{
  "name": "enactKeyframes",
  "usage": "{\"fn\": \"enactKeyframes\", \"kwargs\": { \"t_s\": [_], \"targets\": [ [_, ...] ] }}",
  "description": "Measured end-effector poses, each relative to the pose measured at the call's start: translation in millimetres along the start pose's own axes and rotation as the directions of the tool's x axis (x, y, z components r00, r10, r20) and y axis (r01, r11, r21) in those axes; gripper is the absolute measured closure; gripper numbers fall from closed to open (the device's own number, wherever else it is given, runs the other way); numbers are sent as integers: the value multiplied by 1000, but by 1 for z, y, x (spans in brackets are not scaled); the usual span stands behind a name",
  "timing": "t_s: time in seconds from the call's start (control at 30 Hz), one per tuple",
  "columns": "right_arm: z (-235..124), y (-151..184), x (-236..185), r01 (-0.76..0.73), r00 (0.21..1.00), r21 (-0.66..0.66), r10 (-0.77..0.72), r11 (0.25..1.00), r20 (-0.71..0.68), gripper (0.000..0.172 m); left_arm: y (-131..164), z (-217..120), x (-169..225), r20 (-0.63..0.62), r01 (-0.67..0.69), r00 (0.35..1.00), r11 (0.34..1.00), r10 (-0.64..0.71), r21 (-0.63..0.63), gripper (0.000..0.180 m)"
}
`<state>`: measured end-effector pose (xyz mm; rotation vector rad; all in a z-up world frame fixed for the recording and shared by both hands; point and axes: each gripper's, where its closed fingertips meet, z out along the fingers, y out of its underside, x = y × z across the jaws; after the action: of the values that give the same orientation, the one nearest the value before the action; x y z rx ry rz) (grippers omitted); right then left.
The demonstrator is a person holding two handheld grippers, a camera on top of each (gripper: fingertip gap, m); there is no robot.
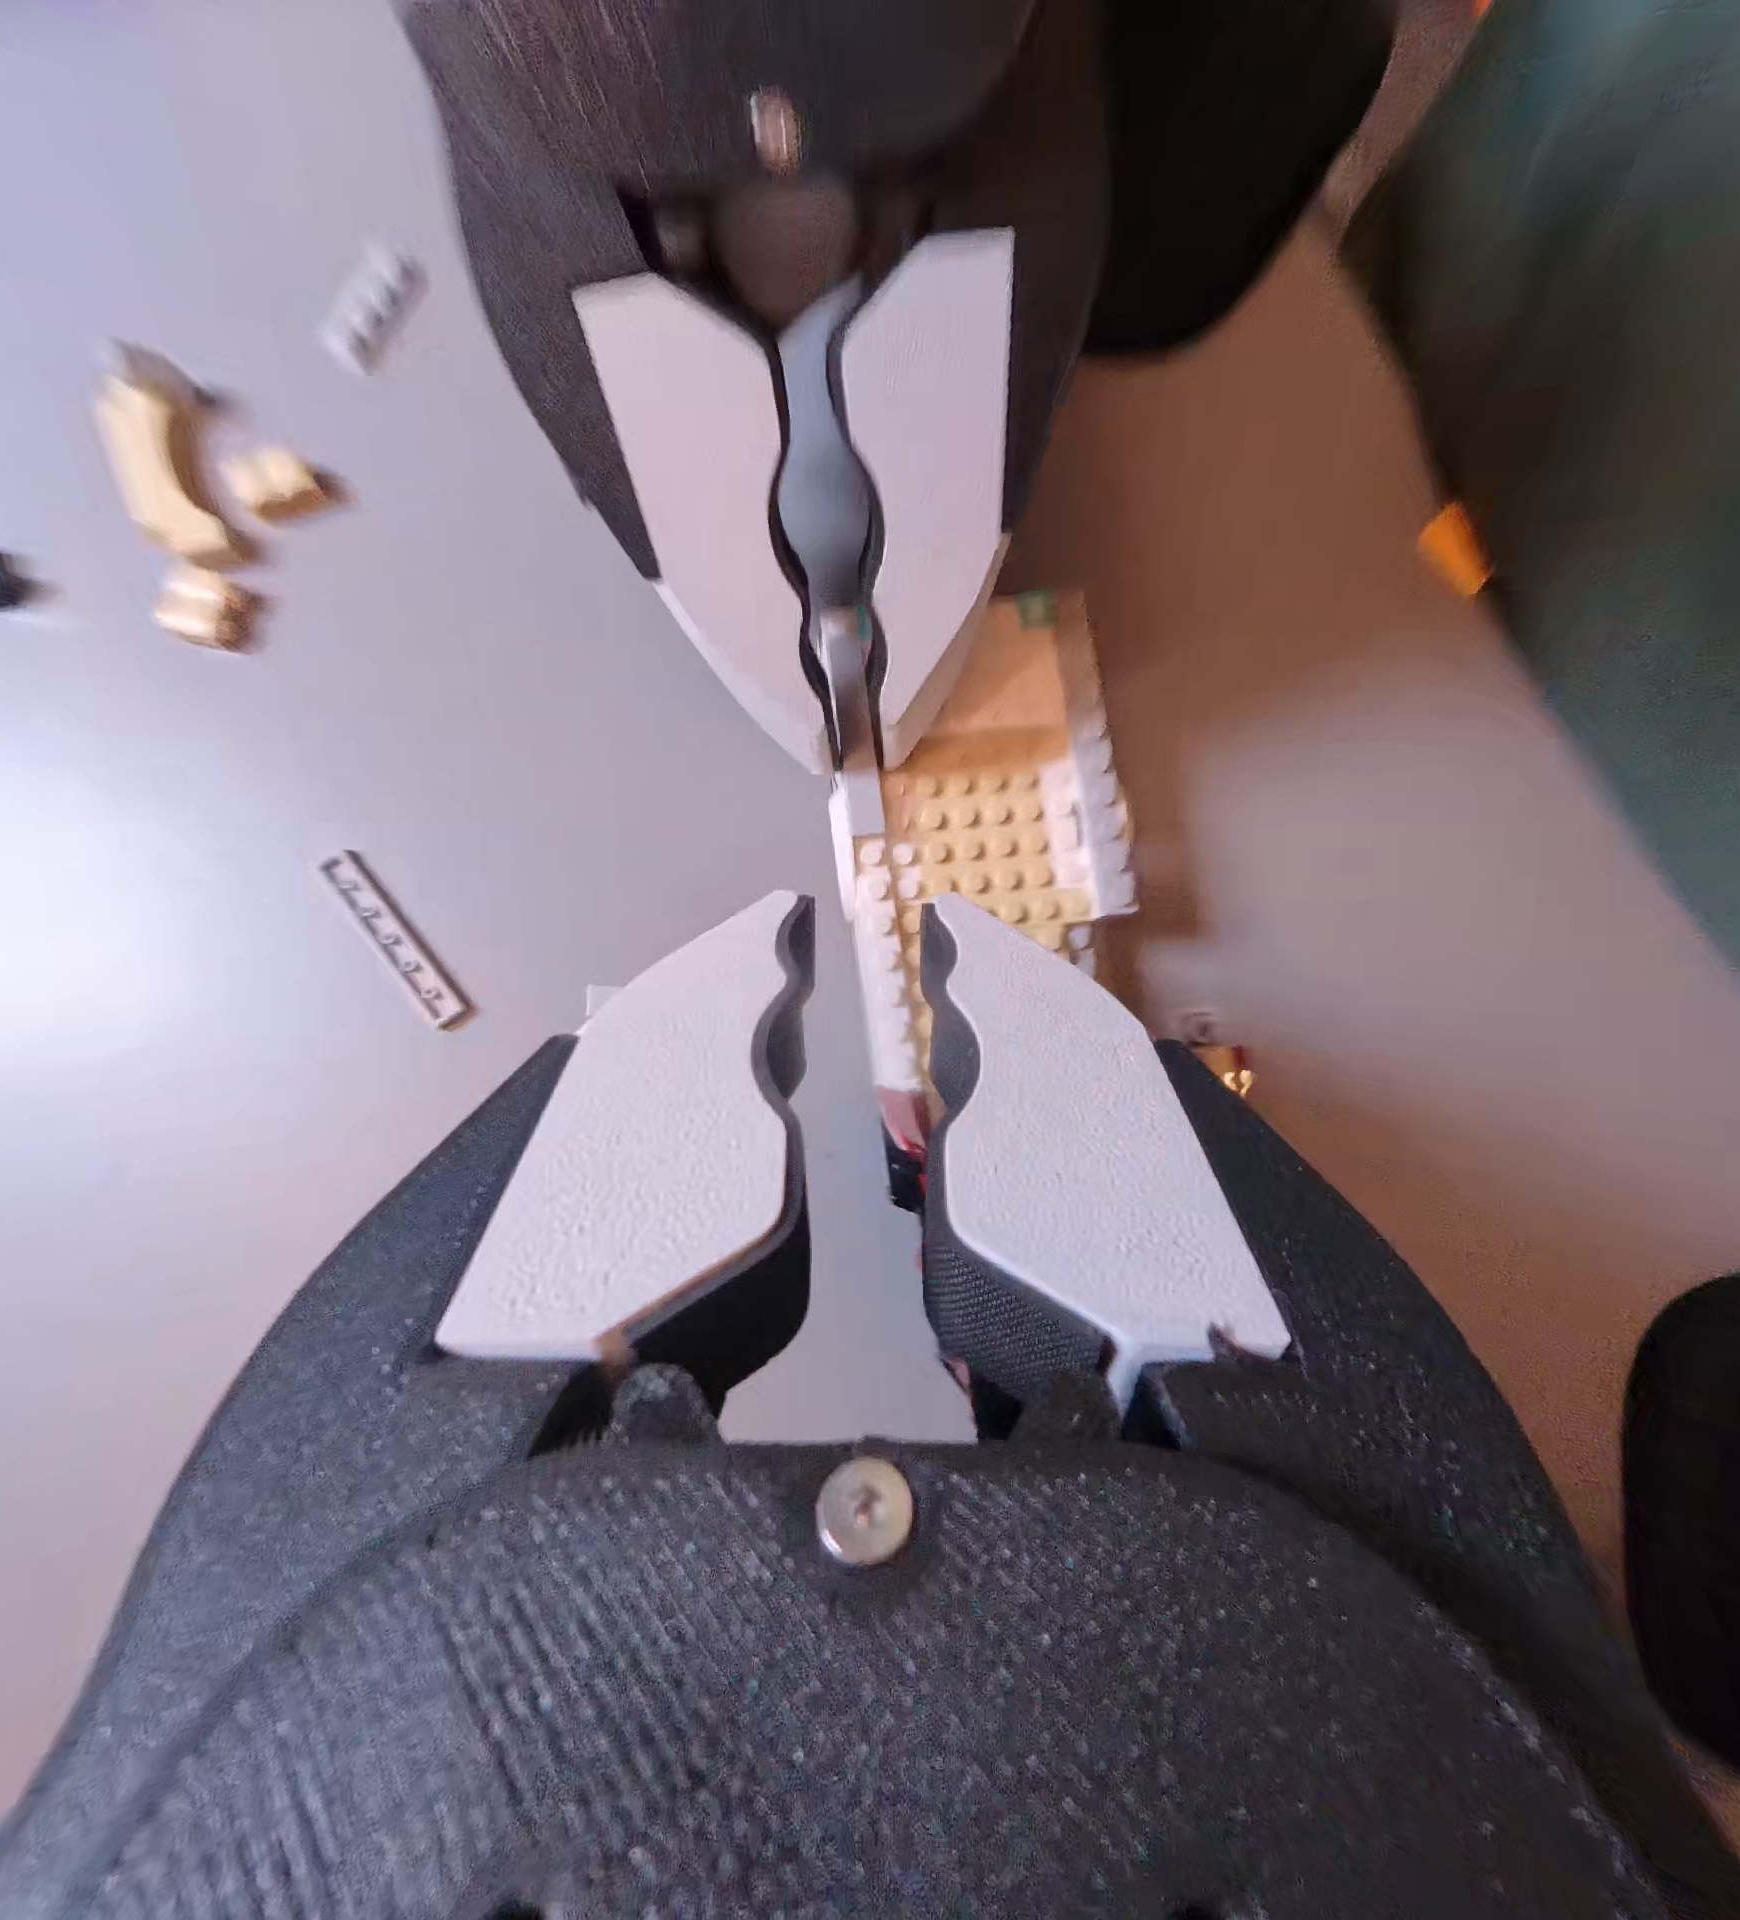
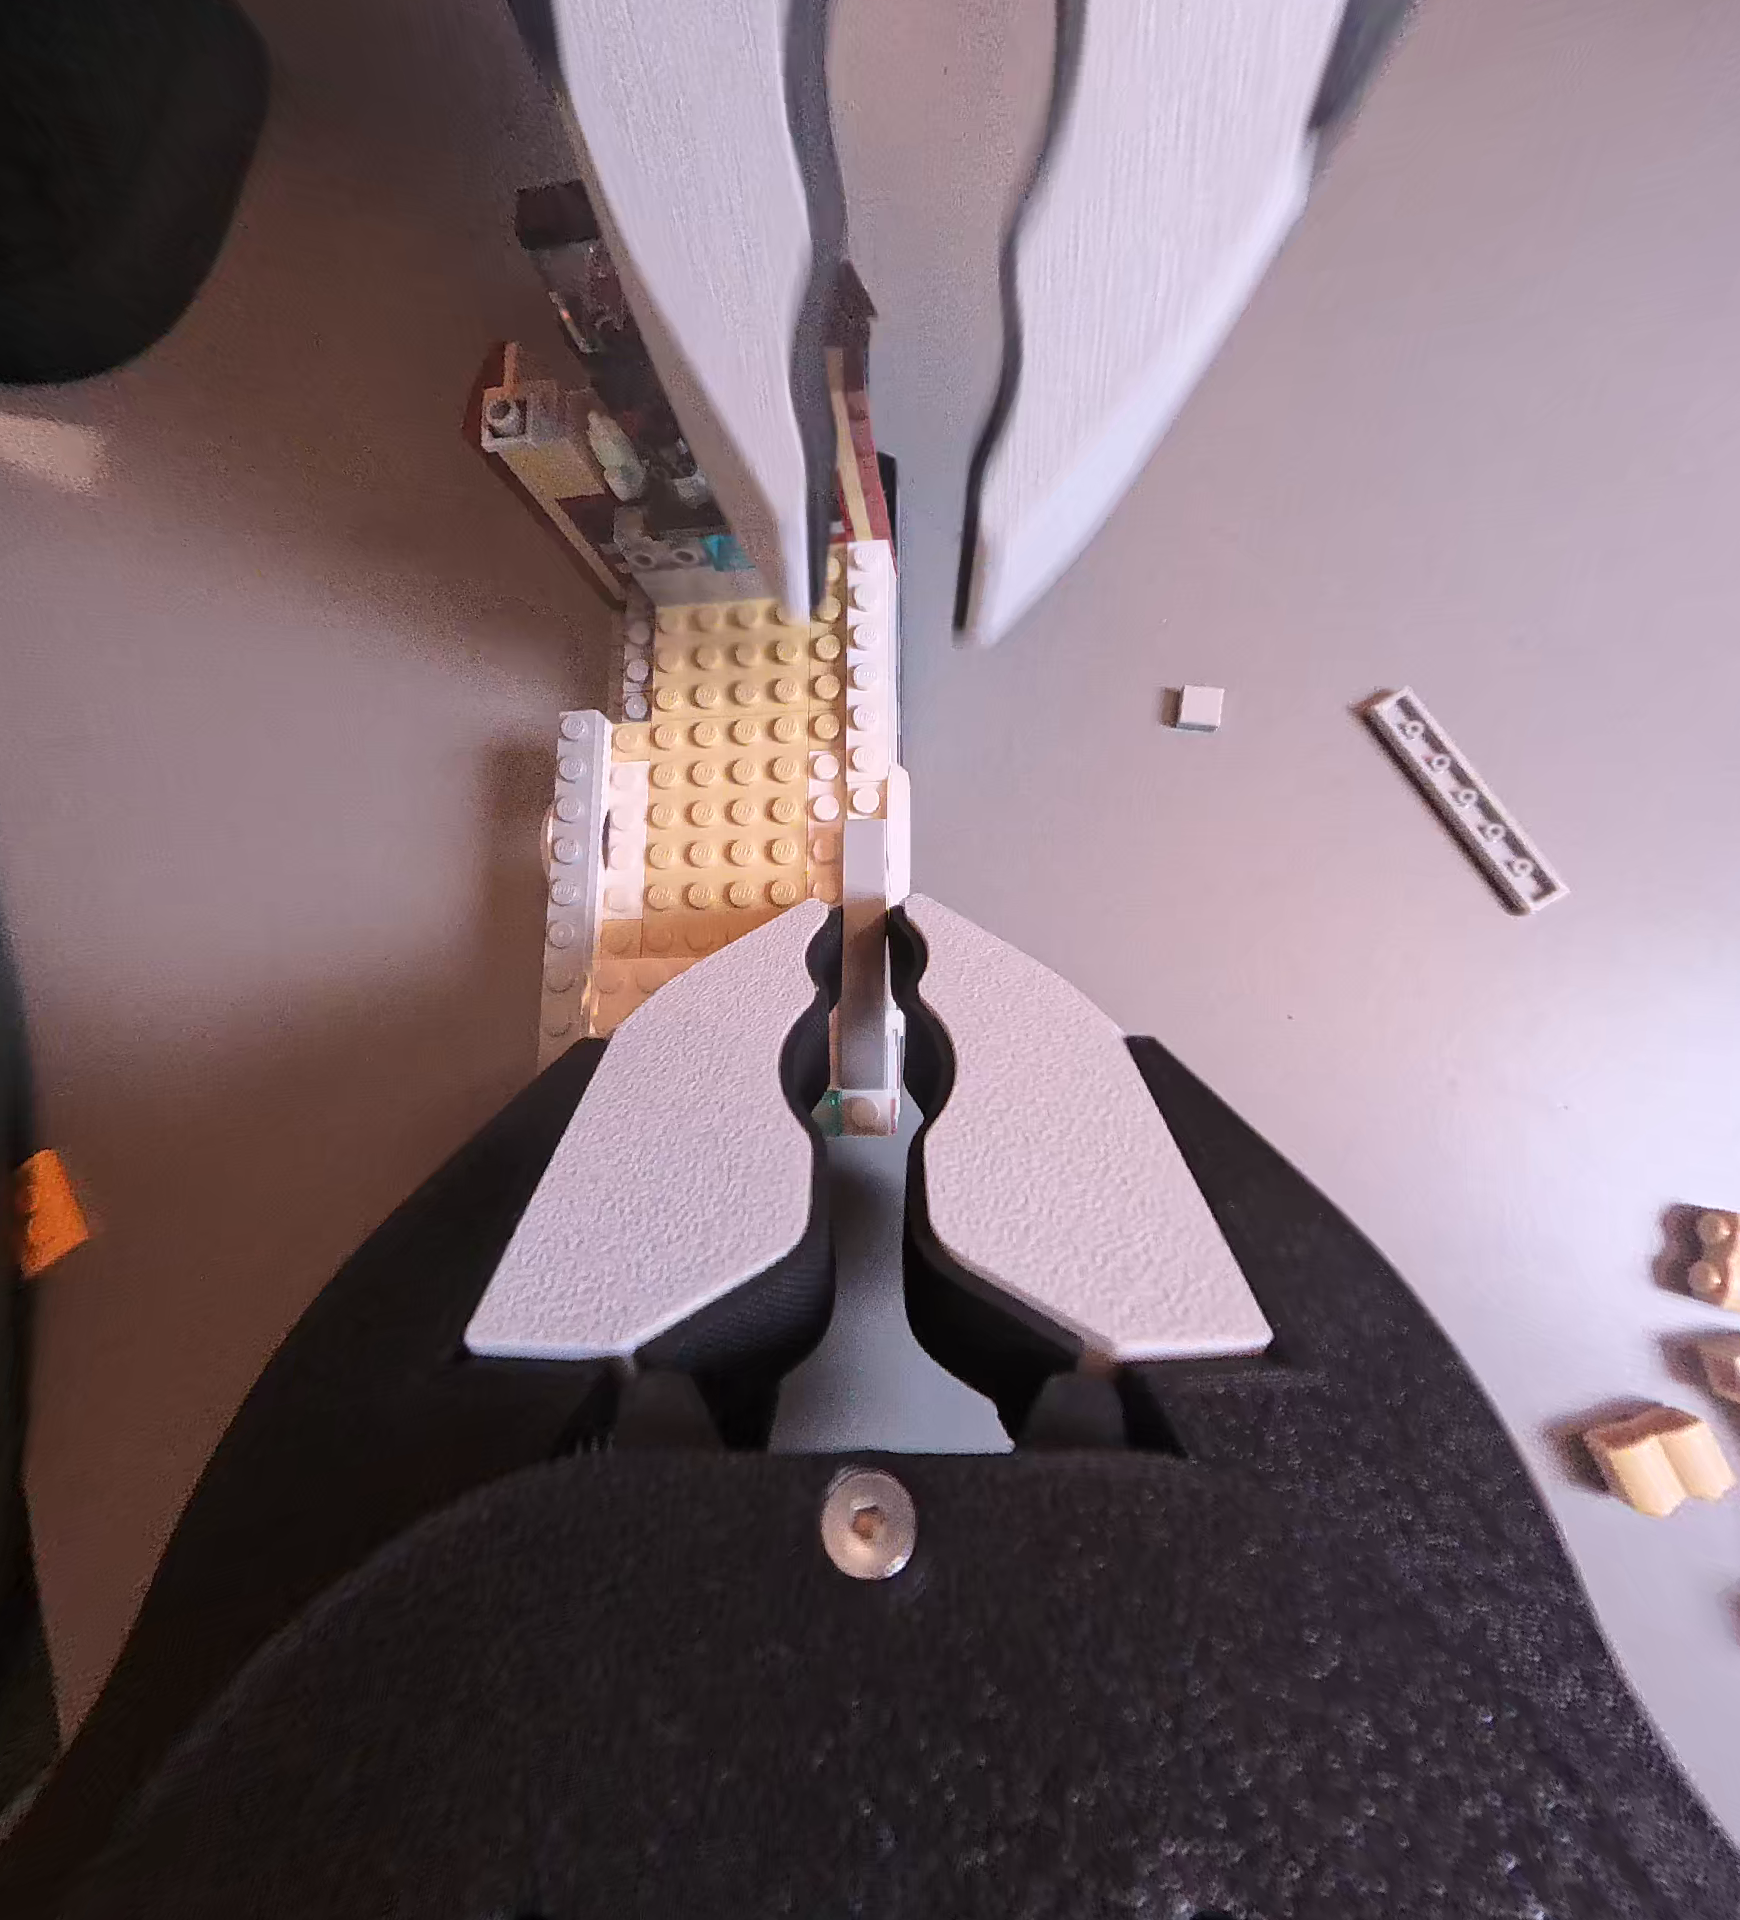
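Your right hand-held gripper point(image 2: 861, 914) clamps the grey tile point(image 2: 864, 883) lengthwise along the model's white edge point(image 2: 868, 665) (left hand-held gripper point(image 1: 866, 914) straddles it, unclenched).

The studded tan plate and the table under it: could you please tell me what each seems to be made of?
The studded tan plate looks like moulded hard plastic with a slight gloss: even rows of round studs, crisp edges, white bricks clipped along its sides. The table appears to be a smooth grey laminate or painted board, with a soft sheen and no grain; its core cannot be told.
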<state>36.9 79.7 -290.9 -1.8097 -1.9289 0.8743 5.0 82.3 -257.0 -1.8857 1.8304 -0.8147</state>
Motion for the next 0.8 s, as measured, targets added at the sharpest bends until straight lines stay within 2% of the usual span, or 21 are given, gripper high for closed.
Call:
{"fn": "enactKeyframes", "kwargs": {
  "t_s": [0.03, 0.07, 0.23, 0.37, 0.47, 0.7, 0.8],
  "targets": [
    [1, -1, 1, 11, 1000, 3, -11, 1000, -4, 163, 8, 13, 0, -40, -18, 999, 996, 14, -93, 159],
    [2, -1, 1, 20, 1000, 5, -20, 1000, -8, 163, 1, 18, 6, -110, 6, 994, 996, -16, -90, 161],
    [3, -2, 2, 62, 998, 30, -61, 998, -29, 163, -6, 27, -1, -88, -47, 996, 987, 34, -154, 159],
    [3, -2, 4, 83, 996, 46, -81, 995, -39, 163, -2, 28, -17, -12, 2, 1000, 978, -5, -208, 156],
    [3, -3, 5, 93, 995, 63, -90, 994, -48, 163, 13, 37, -8, -108, 19, 993, 962, -50, -271, 158],
    [3, -4, 5, 152, 986, 65, -147, 986, -79, 163, 14, 42, 1, -258, 117, 949, 961, -183, -251, 166],
    [3, -3, 4, 223, 972, 53, -218, 973, -85, 164, 13, 44, 3, -299, 223, 909, 945, -291, -240, 167]
  ]
}}
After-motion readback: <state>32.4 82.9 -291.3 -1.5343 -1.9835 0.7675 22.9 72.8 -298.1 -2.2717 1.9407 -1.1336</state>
